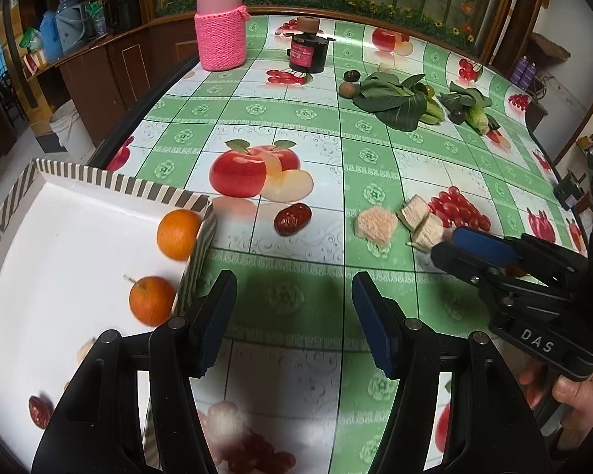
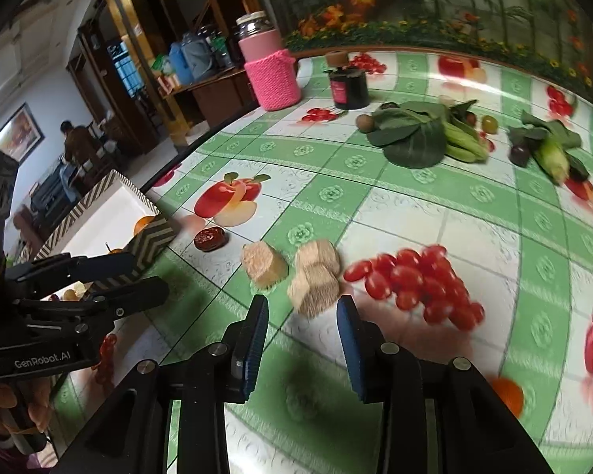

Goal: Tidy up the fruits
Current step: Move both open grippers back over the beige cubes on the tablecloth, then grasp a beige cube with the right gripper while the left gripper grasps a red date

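A white box with a striped rim (image 1: 110, 181) stands at the table's left edge. It holds two oranges (image 1: 178, 234) (image 1: 152, 300) and a red date (image 1: 39, 410). Another red date (image 1: 291, 219) (image 2: 209, 239) lies on the cloth just right of the box. Three beige cut chunks (image 1: 375, 223) (image 2: 263, 264) (image 2: 314, 292) lie further right. My left gripper (image 1: 292, 316) (image 2: 146, 274) hovers open by the box's near corner, holding nothing. My right gripper (image 2: 302, 316) (image 1: 450, 241) is open too, with the nearest chunk just ahead of its fingertips.
At the back stand a pink knit-sleeved flask (image 1: 219, 27) and a black jar (image 1: 308, 53). Leafy greens (image 1: 395, 98), corn (image 1: 478, 118) and small round fruits (image 1: 348, 90) lie at the far right. A blurred orange shape (image 2: 508, 393) shows near my right gripper. The cloth bears printed fruit.
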The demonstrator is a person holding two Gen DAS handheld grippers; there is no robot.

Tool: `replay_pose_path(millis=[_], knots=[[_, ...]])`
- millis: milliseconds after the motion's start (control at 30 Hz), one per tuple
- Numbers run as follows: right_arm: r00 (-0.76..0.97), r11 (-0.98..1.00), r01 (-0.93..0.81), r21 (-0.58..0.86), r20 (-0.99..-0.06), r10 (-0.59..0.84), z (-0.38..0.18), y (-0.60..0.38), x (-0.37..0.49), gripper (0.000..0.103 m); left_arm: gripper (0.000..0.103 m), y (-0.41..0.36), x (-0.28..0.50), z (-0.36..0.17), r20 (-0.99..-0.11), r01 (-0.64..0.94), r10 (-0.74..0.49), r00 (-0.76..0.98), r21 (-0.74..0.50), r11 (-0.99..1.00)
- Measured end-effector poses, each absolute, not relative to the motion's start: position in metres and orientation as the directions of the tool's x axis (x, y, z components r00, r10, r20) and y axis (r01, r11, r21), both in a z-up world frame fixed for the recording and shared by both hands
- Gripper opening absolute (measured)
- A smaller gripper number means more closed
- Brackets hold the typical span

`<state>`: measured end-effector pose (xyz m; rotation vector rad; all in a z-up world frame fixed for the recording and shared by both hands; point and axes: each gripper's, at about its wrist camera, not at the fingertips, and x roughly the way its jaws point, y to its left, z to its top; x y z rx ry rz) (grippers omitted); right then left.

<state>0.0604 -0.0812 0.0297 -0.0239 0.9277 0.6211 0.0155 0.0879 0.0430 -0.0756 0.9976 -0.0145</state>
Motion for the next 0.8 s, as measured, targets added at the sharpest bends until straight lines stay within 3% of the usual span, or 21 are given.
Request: replay_pose_path(millis=[133, 267, 633, 767, 800], knots=[[0.433, 0.827, -0.522, 0.206, -0.772, 0.466, 0.020, -0.074, 0.070, 0.035, 0.061, 0.085, 0.027, 0.039, -0.843, -0.022, -0.034, 0.537, -0.054, 0.998], [0.422, 0.811, -0.514, 0.278, -0.741, 0.522, 0.017, -0.083, 0.076, 0.030, 0.061, 0.083, 0.040, 0.032, -0.852, -0.025, -0.022, 0.523, -0.042, 0.999], [0.409, 0.800, -0.500, 0.332, -0.724, 0.556, 0.019, -0.099, 0.072, 0.030, 0.061, 0.082, 0.071, 0.017, -0.861, -0.023, 0.015, 0.509, 0.004, 1.000], [0.407, 0.794, -0.504, 0.340, -0.717, 0.565, 0.021, -0.099, 0.072, 0.030, 0.041, 0.079, 0.074, 0.015, -0.850, 0.007, 0.021, 0.527, 0.029, 1.000], [0.410, 0.794, -0.504, 0.340, -0.715, 0.567, 0.022, -0.099, 0.071, 0.030, 0.026, 0.078, 0.074, 0.015, -0.847, 0.012, 0.022, 0.531, 0.033, 0.999]])
